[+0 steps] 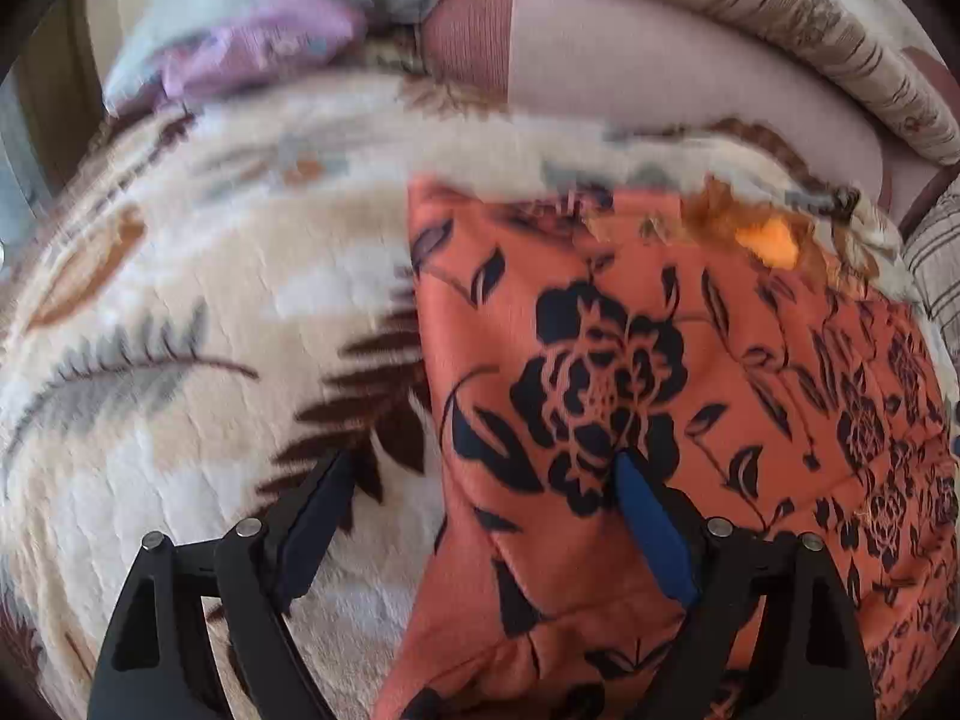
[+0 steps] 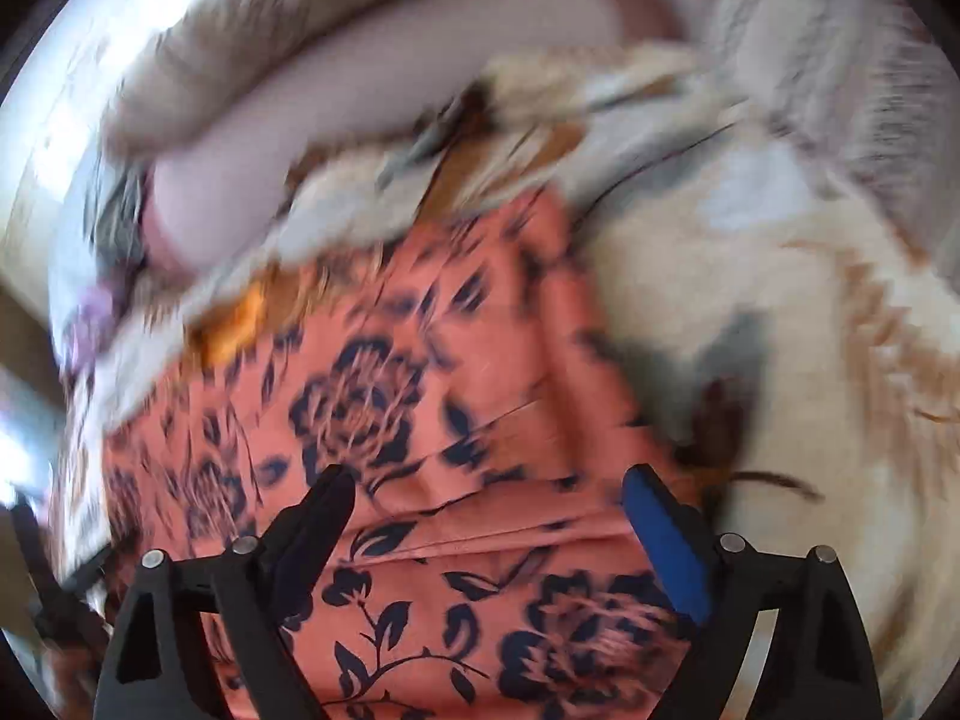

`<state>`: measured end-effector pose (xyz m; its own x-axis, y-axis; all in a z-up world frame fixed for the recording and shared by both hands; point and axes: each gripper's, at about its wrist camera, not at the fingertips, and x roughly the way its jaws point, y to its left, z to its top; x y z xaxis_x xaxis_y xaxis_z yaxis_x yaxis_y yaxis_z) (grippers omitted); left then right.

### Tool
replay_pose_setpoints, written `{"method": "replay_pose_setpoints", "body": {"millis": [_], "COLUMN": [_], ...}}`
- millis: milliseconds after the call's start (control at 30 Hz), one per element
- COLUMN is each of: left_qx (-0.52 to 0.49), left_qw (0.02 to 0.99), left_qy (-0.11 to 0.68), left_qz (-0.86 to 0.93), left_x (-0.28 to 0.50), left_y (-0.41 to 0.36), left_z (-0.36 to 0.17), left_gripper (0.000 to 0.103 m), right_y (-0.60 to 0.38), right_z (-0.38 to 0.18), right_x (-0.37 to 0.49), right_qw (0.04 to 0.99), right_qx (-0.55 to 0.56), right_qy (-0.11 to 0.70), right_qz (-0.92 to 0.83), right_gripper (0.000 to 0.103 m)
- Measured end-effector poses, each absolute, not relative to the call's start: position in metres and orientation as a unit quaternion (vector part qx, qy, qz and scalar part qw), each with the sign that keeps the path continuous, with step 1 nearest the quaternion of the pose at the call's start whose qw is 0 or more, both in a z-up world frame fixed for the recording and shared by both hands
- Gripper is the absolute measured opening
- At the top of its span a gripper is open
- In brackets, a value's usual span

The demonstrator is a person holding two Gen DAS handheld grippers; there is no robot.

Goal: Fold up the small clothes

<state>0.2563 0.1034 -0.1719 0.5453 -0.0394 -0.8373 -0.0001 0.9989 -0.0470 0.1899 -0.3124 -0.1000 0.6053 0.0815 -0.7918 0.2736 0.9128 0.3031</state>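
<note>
My left gripper [image 1: 486, 480] and right gripper [image 2: 489, 495] stand spread wide, holding nothing; the orange floral garment [image 1: 630, 360] lies on the blanket [image 1: 180, 300], creased and overlapped, folding not visibly finished

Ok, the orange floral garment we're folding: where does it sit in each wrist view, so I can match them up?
Left wrist: the orange floral garment fills the lower right, its left edge running down between the open left gripper.
Right wrist: it fills the lower centre and left, under the open right gripper; blurred.
Shared landmark: the bright orange patch at the garment's far edge, by the leaf-print blanket.
</note>
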Motion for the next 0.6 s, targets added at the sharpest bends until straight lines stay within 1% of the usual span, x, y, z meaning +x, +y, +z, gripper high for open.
{"method": "replay_pose_setpoints", "body": {"millis": [33, 100, 167, 200, 233, 267, 300, 333, 367, 400, 467, 533, 600], "left_qx": [-0.021, -0.039, -0.043, -0.04, -0.033, -0.022, -0.026, -0.025, -0.017, -0.015, -0.01, -0.019, -0.037], "left_qw": [0.88, 0.9, 0.912, 0.908, 0.898, 0.876, 0.869, 0.878, 0.873, 0.873, 0.889, 0.897, 0.894], "left_qy": [0.475, 0.433, 0.409, 0.416, 0.439, 0.482, 0.494, 0.479, 0.488, 0.487, 0.458, 0.441, 0.443], "left_qz": [-0.008, -0.006, -0.007, -0.007, -0.011, -0.003, 0.001, 0.004, 0.008, 0.006, -0.003, -0.02, -0.059], "left_x": [0.254, 0.245, 0.24, 0.243, 0.25, 0.26, 0.263, 0.259, 0.255, 0.248, 0.221, 0.183, 0.14], "left_y": [0.103, 0.105, 0.102, 0.099, 0.096, 0.094, 0.095, 0.096, 0.095, 0.096, 0.102, 0.114, 0.127], "left_z": [-0.164, -0.144, -0.132, -0.136, -0.148, -0.169, -0.181, -0.174, -0.166, -0.157, -0.129, -0.106, -0.098], "left_gripper": [0.085, 0.083, 0.083, 0.083, 0.083, 0.086, 0.088, 0.088, 0.088, 0.088, 0.088, 0.088, 0.088], "right_y": [-0.317, -0.318, -0.322, -0.321, -0.319, -0.321, -0.319, -0.326, -0.33, -0.331, -0.331, -0.332, -0.341], "right_z": [-0.086, -0.058, -0.048, -0.052, -0.064, -0.083, -0.102, -0.13, -0.129, -0.114, -0.087, -0.062, -0.055], "right_x": [0.184, 0.183, 0.191, 0.199, 0.21, 0.218, 0.228, 0.234, 0.227, 0.216, 0.192, 0.16, 0.118], "right_qw": [0.88, 0.892, 0.882, 0.87, 0.856, 0.844, 0.835, 0.811, 0.817, 0.824, 0.834, 0.846, 0.84], "right_qx": [0.222, 0.249, 0.284, 0.306, 0.321, 0.321, 0.316, 0.329, 0.34, 0.346, 0.332, 0.294, 0.267], "right_qy": [0.417, 0.377, 0.364, 0.364, 0.374, 0.399, 0.431, 0.472, 0.455, 0.436, 0.424, 0.427, 0.454], "right_qz": [-0.04, 0.02, 0.094, 0.129, 0.155, 0.158, 0.134, 0.106, 0.102, 0.105, 0.114, 0.122, 0.131], "right_gripper": [0.093, 0.094, 0.094, 0.094, 0.096, 0.096, 0.096, 0.089, 0.087, 0.087, 0.088, 0.088, 0.088]}}
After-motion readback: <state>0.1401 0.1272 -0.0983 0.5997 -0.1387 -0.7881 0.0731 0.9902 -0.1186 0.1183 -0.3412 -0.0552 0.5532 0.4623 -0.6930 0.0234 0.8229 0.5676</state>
